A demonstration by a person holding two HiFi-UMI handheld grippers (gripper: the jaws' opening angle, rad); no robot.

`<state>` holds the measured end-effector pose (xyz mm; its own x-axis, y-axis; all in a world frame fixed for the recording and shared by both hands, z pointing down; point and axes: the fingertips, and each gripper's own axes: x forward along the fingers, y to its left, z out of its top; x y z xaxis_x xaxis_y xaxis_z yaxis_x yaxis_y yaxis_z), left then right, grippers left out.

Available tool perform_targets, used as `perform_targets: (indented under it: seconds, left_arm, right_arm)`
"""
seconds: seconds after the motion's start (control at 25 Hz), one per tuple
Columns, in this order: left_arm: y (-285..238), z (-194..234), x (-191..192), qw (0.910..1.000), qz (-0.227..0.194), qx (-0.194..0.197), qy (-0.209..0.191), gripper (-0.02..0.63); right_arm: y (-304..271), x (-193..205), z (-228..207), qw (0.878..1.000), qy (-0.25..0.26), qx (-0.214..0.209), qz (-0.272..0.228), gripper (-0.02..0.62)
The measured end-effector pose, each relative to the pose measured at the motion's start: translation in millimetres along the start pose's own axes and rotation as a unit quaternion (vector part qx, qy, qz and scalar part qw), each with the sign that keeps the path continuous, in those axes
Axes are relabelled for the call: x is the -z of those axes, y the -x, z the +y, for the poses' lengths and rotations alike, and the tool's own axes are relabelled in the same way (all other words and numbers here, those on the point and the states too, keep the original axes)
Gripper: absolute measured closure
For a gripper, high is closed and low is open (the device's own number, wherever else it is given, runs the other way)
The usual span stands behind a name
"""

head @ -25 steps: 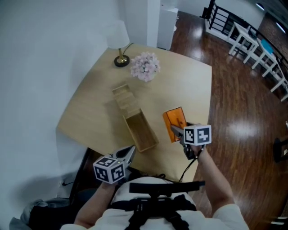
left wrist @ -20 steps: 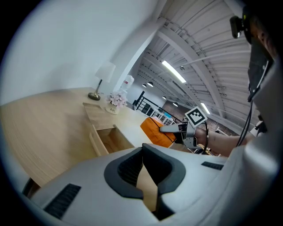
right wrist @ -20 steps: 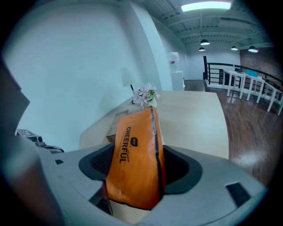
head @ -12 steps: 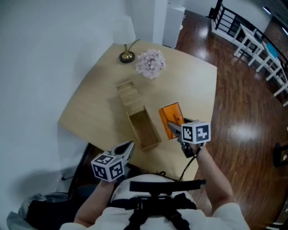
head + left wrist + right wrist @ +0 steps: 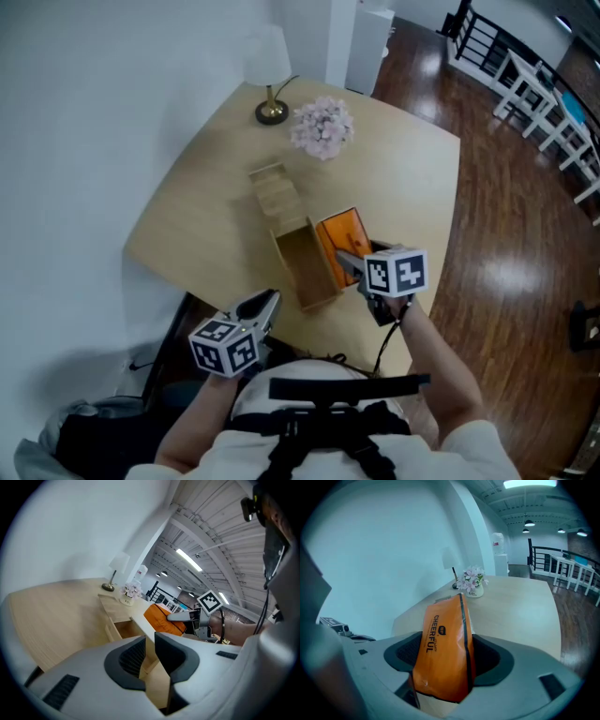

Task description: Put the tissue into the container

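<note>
"CHEERFUL" on the orange tissue pack (image 5: 443, 653)

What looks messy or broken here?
Nothing much. The tissue pack stands on edge, pinched in the right gripper, right by the open box. Nothing is spilled or broken on the table.

The left tongs (image 5: 150, 643) stand nearly together, with a narrow slit and nothing between them. Beyond them on the pale desk (image 5: 56, 616) is an open wooden box (image 5: 123, 629). Just beside it, the right tongs (image 5: 180, 617) hold an orange pack (image 5: 161, 618). A lamp (image 5: 117, 569) and flowers (image 5: 131, 591) stand at the far end.
</note>
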<state>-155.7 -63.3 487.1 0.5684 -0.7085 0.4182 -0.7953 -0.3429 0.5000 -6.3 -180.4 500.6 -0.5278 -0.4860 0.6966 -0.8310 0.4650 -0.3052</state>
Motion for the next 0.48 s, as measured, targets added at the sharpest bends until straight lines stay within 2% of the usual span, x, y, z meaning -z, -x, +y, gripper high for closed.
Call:
perform_targets:
  seconds: [0.48]
  left_arm:
    - [-1.5, 11.8, -0.9, 0.9999, 0.007, 0.002, 0.009, 0.558]
  right_arm:
    - [-33.8, 2.2, 37.1, 0.999, 0.009, -0.024, 0.02, 0.259]
